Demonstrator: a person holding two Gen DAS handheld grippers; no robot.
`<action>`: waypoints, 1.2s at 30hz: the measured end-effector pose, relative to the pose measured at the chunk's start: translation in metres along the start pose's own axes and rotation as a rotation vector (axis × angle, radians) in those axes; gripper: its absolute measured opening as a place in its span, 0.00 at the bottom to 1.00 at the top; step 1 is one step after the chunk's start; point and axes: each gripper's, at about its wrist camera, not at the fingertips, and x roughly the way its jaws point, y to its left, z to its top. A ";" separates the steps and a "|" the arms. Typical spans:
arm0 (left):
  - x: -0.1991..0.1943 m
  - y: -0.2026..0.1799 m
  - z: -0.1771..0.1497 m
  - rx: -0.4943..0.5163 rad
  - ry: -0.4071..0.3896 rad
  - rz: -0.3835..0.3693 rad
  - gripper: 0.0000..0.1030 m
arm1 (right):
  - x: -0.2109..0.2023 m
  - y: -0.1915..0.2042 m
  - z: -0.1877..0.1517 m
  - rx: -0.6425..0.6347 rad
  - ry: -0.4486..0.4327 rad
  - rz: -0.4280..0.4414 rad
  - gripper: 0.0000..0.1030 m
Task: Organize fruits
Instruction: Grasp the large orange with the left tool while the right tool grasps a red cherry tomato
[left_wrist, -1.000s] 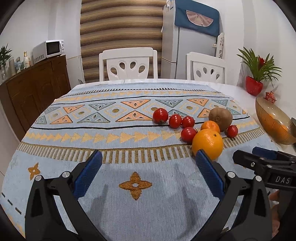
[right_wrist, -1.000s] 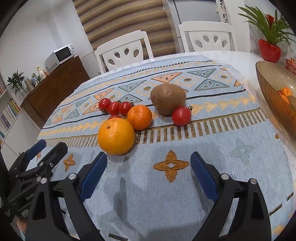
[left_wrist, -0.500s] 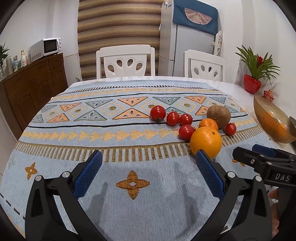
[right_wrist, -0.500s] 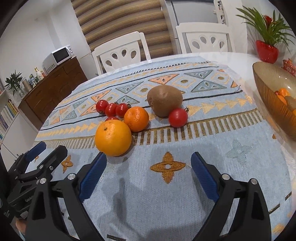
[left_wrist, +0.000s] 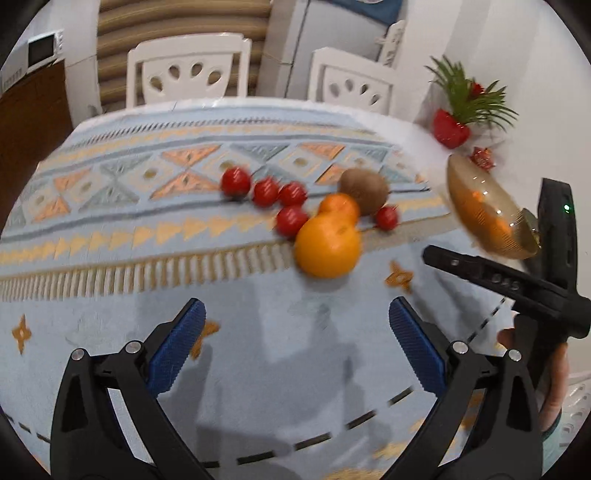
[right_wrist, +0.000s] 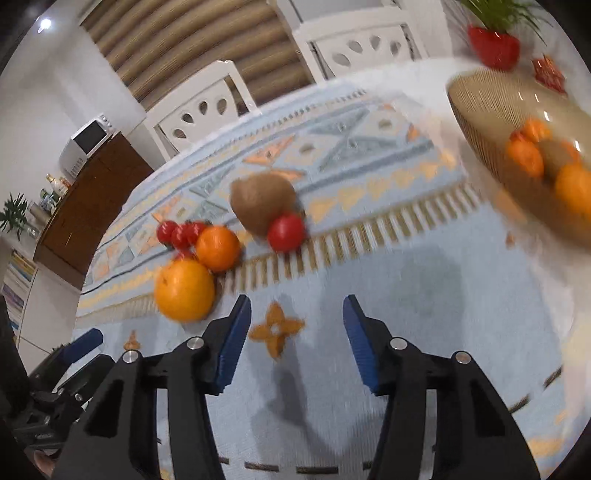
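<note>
On the patterned cloth lies a cluster of fruit: a large orange (left_wrist: 328, 245) (right_wrist: 184, 290), a smaller orange (left_wrist: 339, 206) (right_wrist: 218, 248), a brown kiwi (left_wrist: 364, 191) (right_wrist: 263, 201) and several red tomatoes (left_wrist: 266, 191) (right_wrist: 286, 232). An amber glass bowl (left_wrist: 476, 206) (right_wrist: 480, 122) at the right holds oranges and a kiwi. My left gripper (left_wrist: 297, 332) is open, short of the large orange. My right gripper (right_wrist: 297, 325) is open with its jaws partly closed in, empty, just right of the large orange; it also shows as a black body (left_wrist: 517, 284).
Two white chairs (left_wrist: 188, 70) stand behind the table. A red pot with a green plant (left_wrist: 452, 127) sits at the far right near the bowl. A wooden sideboard with a microwave (right_wrist: 86, 142) lines the left wall. A hand (left_wrist: 554, 376) holds the right gripper's handle.
Both views have tilted and blurred with fast motion. The right gripper's jaws have narrowed and it has moved forward and right toward the bowl. The fruit has not moved.
</note>
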 end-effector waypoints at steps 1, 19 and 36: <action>0.002 -0.006 0.006 0.014 -0.002 0.007 0.96 | 0.000 0.003 0.006 -0.009 0.004 0.003 0.50; 0.089 -0.018 0.024 -0.009 0.037 0.025 0.82 | 0.066 0.014 0.033 -0.147 0.019 -0.072 0.40; 0.080 -0.035 0.017 0.079 -0.039 0.088 0.55 | 0.057 0.011 0.031 -0.148 -0.026 -0.026 0.29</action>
